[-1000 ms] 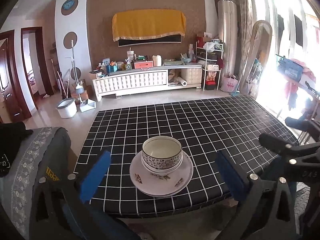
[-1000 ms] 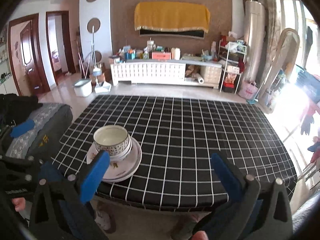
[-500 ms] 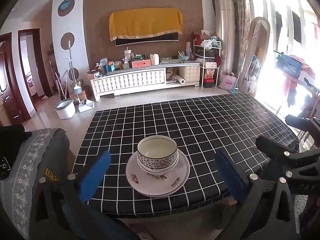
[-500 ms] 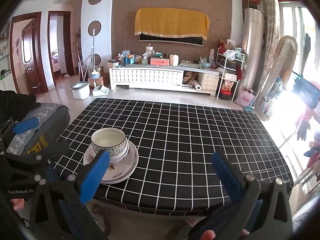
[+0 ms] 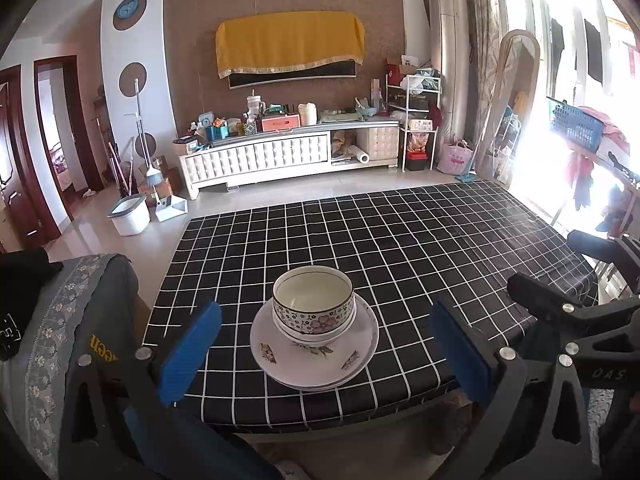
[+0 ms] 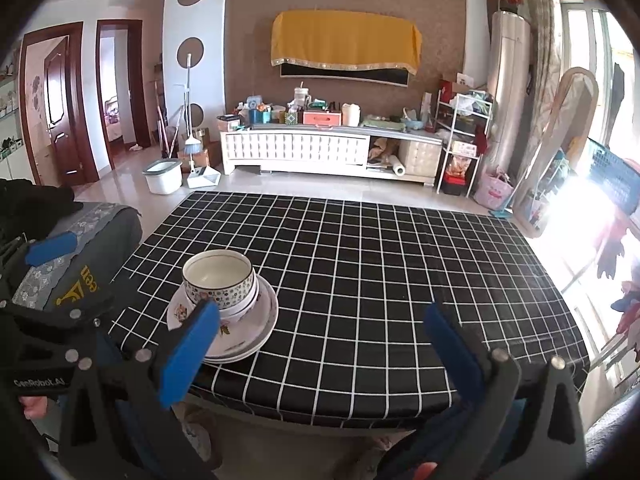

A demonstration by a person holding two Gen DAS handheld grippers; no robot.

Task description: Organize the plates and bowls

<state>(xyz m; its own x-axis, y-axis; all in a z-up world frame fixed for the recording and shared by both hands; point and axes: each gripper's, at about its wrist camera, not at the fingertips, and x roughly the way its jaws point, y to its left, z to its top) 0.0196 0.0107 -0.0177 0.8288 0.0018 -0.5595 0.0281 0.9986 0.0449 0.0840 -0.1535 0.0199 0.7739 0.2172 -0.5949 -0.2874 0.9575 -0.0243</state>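
With the crockery gathered into one stack near the near-left corner of the bench (image 5: 400, 248), the step in hand looks like a check and a clean retreat, and doing it well means leaving the pile alone: both tools should stay clear of the rim so nothing gets nudged toward the near edge, which lies not far from the plates. The left gripper (image 5: 324, 356) hangs short of the stack with its blue fingers (image 5: 188, 354) spread wide, holding nothing, the pile framed between them but untouched. The right gripper (image 6: 320, 356) is likewise spread wide and empty, set to the right of the stack, its left pad overlapping the plates only in the line of sight. If any tidying remains, it is centring the bowls, best done by a light push low on the wall, not a pinch at the rim. The bowl (image 5: 313, 300) on top is cream inside with a dark rim line and a floral band outside; it nests in another bowl, and both sit upright on white plates (image 5: 280, 354) with small printed motifs, at least two by their rims.
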